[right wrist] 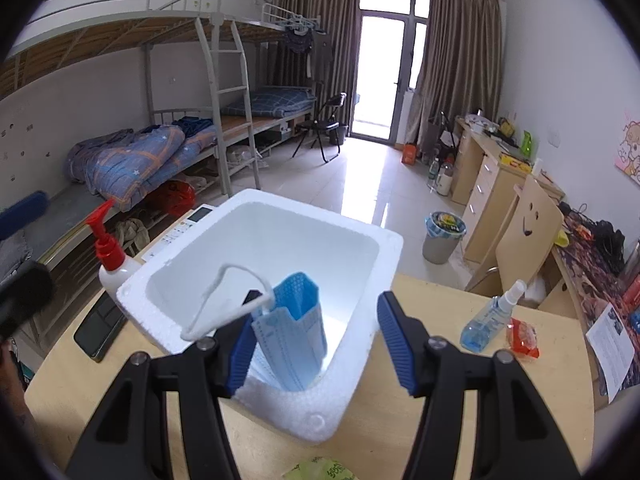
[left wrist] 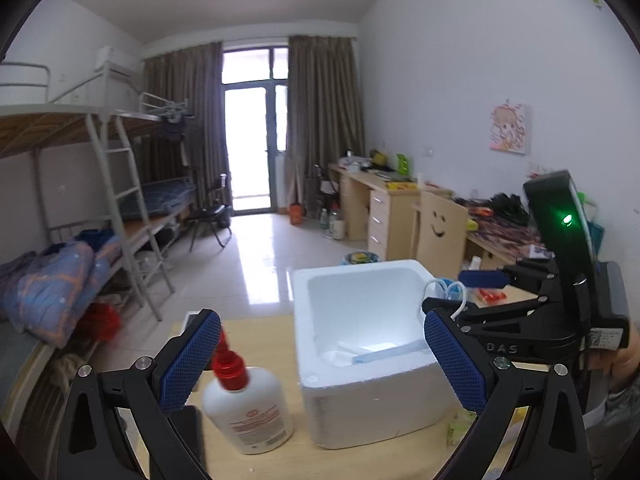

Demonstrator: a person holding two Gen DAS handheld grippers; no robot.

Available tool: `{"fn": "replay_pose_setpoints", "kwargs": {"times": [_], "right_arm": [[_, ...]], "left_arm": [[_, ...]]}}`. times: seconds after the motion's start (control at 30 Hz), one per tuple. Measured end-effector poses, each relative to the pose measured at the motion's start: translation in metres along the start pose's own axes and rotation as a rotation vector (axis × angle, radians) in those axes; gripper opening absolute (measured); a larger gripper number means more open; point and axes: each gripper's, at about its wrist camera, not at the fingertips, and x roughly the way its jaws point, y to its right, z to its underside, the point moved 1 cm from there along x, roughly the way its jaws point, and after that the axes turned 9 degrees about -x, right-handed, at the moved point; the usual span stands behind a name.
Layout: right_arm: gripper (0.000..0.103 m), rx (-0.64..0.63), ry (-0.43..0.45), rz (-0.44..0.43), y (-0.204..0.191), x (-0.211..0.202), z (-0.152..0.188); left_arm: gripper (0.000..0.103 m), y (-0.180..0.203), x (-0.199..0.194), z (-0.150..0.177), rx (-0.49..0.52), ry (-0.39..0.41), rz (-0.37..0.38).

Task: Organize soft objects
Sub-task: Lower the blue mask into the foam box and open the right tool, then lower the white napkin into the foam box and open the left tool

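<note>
Mask (right wrist: 294,344): hung over the box (right wrist: 360,240), draped on the right tool's (right wrist: 320,344) left finger, jaws apart, not clamped.
Left tool (left wrist: 320,360): apart, empty, near the box.
Progress: judged nearly placed; a green packet (right wrist: 320,470) beside the box remained.
Views: only the right showed the mask clearly.
</note>
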Motion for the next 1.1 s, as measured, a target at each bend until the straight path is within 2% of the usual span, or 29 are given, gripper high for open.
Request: {"fn": "replay_pose_setpoints", "kwargs": {"times": [0.3, 0.43, 0.5, 0.63, 0.8, 1.0, 1.1], "right_arm": [[0.063, 0.009, 0.015, -0.009, 0.012, -0.008, 0.004], [0.063, -0.003, 0.023, -0.011, 0.012, -0.011, 0.004], [0.063, -0.011, 0.024, -0.017, 0.011, -0.01, 0.003], [0.063, -0.02, 0.034, -0.025, 0.008, -0.011, 0.002], [0.063, -0.03, 0.037, -0.025, 0.009, -0.011, 0.003], [0.063, -0.044, 0.018, -0.02, 0.008, -0.005, 0.005], [0.063, -0.043, 0.014, -0.027, 0.009, -0.005, 0.006]], "left_arm": [[0.102, 0.013, 0.027, 0.011, 0.098, -0.117, 0.16], [0.102, 0.012, 0.041, 0.017, 0.137, -0.149, 0.132], [0.102, 0.013, 0.045, 0.016, 0.141, -0.162, 0.148], [0.102, 0.018, 0.047, 0.014, 0.17, -0.161, 0.15], [0.102, 0.02, 0.04, 0.006, 0.156, -0.103, 0.178], [0.102, 0.015, 0.041, -0.005, 0.079, -0.05, 0.171], [0.102, 0.016, 0.049, -0.008, 0.06, -0.072, 0.189]]}}
